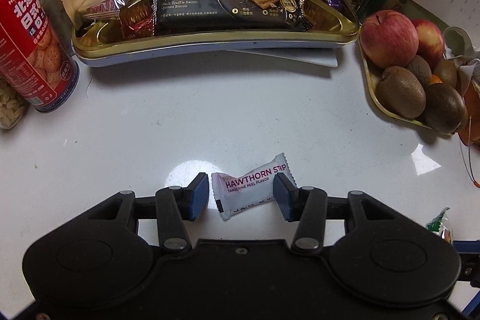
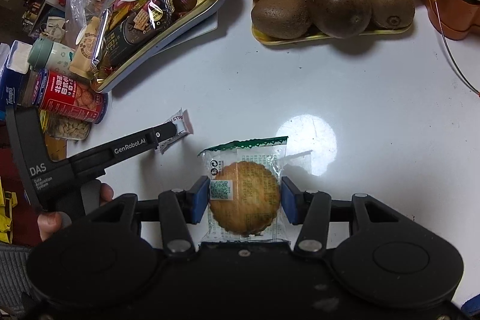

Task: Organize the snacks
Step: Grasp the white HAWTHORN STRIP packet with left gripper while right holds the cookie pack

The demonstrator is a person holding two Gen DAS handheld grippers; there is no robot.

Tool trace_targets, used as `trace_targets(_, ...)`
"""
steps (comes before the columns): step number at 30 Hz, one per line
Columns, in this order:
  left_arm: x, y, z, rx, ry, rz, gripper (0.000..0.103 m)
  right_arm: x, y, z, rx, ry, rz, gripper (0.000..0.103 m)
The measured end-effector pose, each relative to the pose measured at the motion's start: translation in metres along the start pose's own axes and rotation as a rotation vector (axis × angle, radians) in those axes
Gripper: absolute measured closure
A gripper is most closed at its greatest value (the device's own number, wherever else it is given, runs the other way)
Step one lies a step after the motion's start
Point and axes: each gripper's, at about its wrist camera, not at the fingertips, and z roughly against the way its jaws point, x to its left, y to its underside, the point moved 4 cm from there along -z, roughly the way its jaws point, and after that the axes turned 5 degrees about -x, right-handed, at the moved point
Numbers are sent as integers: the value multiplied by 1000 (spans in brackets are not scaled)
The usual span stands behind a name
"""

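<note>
Snacks are crowding a gold tray (image 1: 210, 35) across the white table (image 1: 210, 110), with a fruit plate (image 1: 387, 107) sitting nearby. A hawthorn strip packet (image 1: 249, 188) is lying between the left claw (image 1: 241, 197)'s spread pads, contact unclear. The right claw (image 2: 244, 200) is pinching a wrapped biscuit (image 2: 244, 194), its lower edge hidden.

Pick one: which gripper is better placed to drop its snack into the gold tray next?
Probably left. The left gripper straddles the hawthorn candy with the gold tray straight ahead of it. The right gripper brackets the wrapped biscuit, farther off, the tray up-left.
</note>
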Motion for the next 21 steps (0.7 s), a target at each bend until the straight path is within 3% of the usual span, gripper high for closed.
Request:
trace_targets(3,-1,-7,0,-44,-38,-38,48,1,0,-1,3,-1,2,51)
trace_targets(6,2,-13,-1,-67,-39,2,47,1,-1,-2,1,6,8,51)
trace_targets(12,19,-14,-16,-7,-187,90,43,3,-1,0,-9,-2,22,51)
trace_targets(18,25,7,-1,99,-154,59,45,5,-1,6,-23,-1,44,51)
trace_targets(21,21,16,9,93,-182,2,46,4,-1,9,-32,-3,38,51)
